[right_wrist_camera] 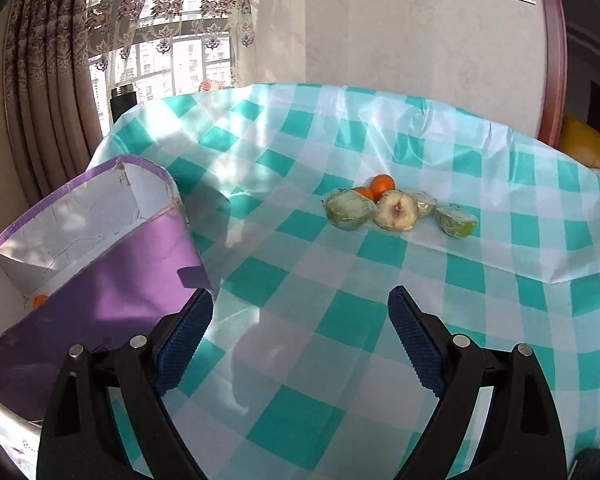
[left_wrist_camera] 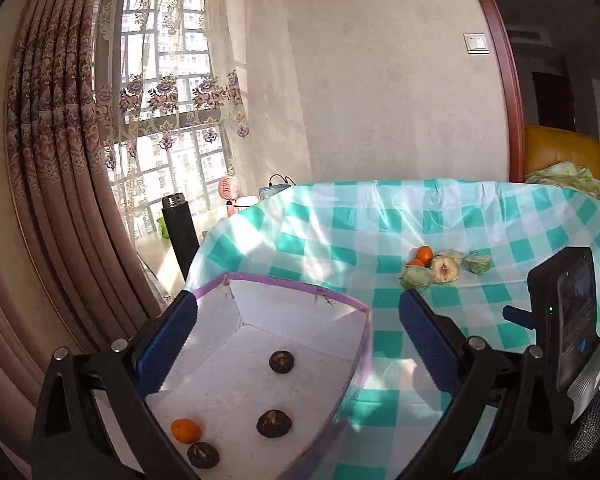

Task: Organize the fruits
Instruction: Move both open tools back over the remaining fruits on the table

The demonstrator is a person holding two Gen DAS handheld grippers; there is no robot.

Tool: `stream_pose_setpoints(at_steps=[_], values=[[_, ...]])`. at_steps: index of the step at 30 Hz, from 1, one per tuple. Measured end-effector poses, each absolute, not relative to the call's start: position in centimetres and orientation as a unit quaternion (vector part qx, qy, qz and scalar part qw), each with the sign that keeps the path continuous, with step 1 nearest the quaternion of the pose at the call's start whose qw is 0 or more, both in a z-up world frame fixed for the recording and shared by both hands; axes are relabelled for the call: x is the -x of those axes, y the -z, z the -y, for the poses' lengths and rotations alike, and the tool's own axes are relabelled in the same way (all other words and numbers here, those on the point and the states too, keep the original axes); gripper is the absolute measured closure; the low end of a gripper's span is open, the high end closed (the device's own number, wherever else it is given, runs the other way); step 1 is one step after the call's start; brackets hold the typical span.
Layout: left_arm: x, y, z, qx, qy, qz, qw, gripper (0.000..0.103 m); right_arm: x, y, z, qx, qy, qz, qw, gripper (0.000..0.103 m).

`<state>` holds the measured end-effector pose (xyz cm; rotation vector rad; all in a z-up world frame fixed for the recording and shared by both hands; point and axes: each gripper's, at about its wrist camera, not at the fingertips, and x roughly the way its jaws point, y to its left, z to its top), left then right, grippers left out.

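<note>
A white box with a purple rim (left_wrist_camera: 284, 280) stands on the checked tablecloth (left_wrist_camera: 380, 220). It holds three dark brown round fruits (left_wrist_camera: 281, 361) and one small orange (left_wrist_camera: 186, 431). My left gripper (left_wrist_camera: 296, 300) hangs open over the box with nothing between its fingers. Further out on the cloth lies a pile of fruits: an orange (right_wrist_camera: 382, 186), a pale cut fruit half (right_wrist_camera: 396, 210) and film-wrapped green pieces (right_wrist_camera: 348, 210). My right gripper (right_wrist_camera: 300, 295) is open and empty above the cloth, short of the pile, with the box (right_wrist_camera: 120, 280) to its left.
A black flask (left_wrist_camera: 180, 232) and a pink hand fan (left_wrist_camera: 229, 190) stand beyond the table's left end by the curtained window. A yellow chair (left_wrist_camera: 560, 152) sits behind the far right corner. The right gripper's camera unit (left_wrist_camera: 572, 312) shows at the right edge.
</note>
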<state>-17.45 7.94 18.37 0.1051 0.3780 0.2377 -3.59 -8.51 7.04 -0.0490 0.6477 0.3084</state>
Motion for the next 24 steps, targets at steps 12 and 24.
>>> stream_pose_setpoints(at_steps=[12, 24], values=[[2.5, -5.0, 2.0, 0.051, 0.052, -0.331, 0.941, 0.002, -4.2, -1.9, 20.2, -0.074, -0.037, -0.378, 0.922, 0.017], [-4.6, -1.3, -0.9, 0.120, 0.023, -0.357, 0.926, 0.002, -14.2, -1.8, 18.9, -0.036, -0.070, -0.401, 0.913, 0.017]])
